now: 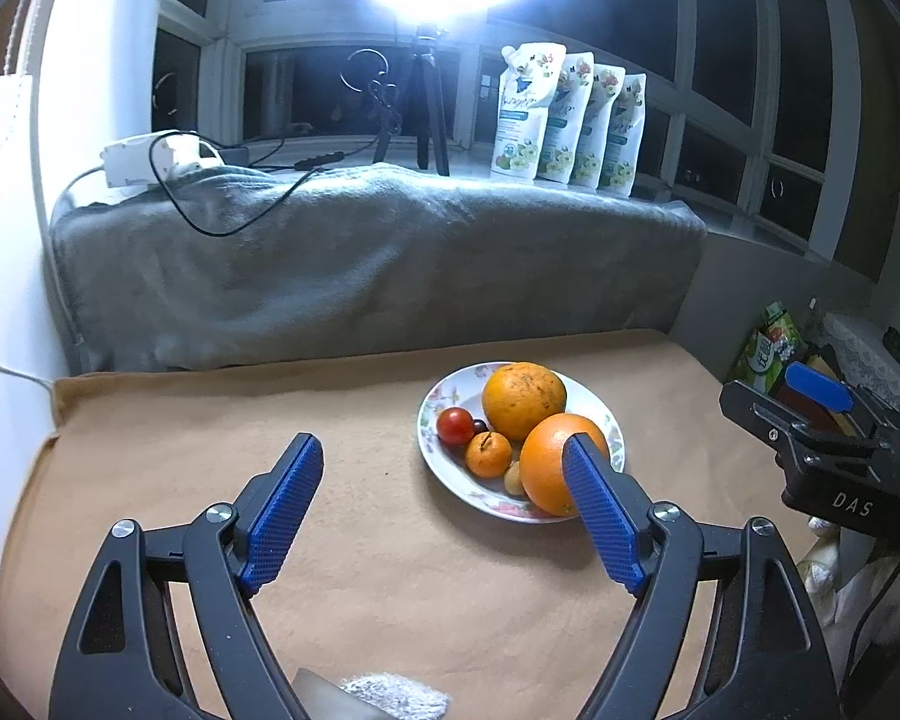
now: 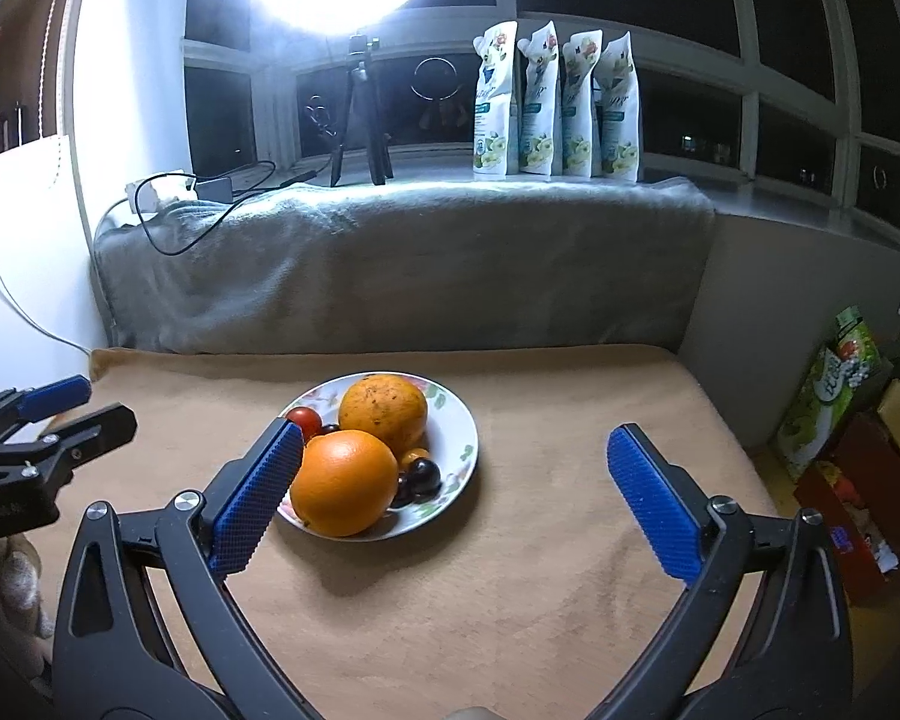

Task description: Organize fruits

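Note:
A flowered white plate (image 1: 600, 407) (image 2: 459, 429) sits on the tan cloth. It holds two big oranges (image 1: 549, 468) (image 2: 342, 483), (image 1: 522, 399) (image 2: 383, 411), a small tangerine (image 1: 487, 454), a red tomato (image 1: 455, 426) (image 2: 304, 418) and dark grapes (image 2: 424, 474). My left gripper (image 1: 444, 468) is open and empty, hovering just left of the plate. My right gripper (image 2: 453, 450) is open and empty, above the plate's near right side. Each gripper shows at the edge of the other's view, the right one (image 1: 822, 396) and the left one (image 2: 54, 399).
The tan cloth (image 1: 270, 420) (image 2: 570, 420) covers the table. A grey blanket-covered ledge (image 1: 360, 252) (image 2: 390, 264) rises behind, with a power strip and cables (image 1: 150, 159), a tripod lamp (image 2: 360, 120) and several refill pouches (image 1: 570, 114) (image 2: 558, 102). Boxes (image 2: 840, 420) stand at the right.

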The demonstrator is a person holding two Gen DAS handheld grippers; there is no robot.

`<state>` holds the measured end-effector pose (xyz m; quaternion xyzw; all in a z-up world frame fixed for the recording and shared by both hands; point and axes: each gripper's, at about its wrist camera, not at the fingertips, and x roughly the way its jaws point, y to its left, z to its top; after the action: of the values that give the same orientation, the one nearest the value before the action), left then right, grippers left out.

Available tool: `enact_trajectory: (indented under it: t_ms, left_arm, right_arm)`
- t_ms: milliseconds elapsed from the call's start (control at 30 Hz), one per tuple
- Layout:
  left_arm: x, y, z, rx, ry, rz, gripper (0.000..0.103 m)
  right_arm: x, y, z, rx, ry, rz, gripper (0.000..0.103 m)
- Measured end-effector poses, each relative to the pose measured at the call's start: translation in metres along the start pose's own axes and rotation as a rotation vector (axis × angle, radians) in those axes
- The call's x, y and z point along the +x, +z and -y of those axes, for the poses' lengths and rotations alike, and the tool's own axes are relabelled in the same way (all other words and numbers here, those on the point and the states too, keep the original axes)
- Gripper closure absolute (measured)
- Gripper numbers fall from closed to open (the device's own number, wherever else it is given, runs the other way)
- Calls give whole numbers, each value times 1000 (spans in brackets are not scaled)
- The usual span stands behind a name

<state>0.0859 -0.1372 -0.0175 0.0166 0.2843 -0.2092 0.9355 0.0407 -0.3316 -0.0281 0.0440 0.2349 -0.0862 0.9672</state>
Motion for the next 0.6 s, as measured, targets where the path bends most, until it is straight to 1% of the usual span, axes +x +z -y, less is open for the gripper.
enact_trajectory:
  t_ms: [367,600]
  left_arm:
    - [-12,-2,1,1,20,20,21]
    - [-15,-2,3,13,23,30,20]
  right_arm:
    - [-10,-1,-3,-12,-30,23,0]
    - [-10,-2,-8,-29,-33,24,0]
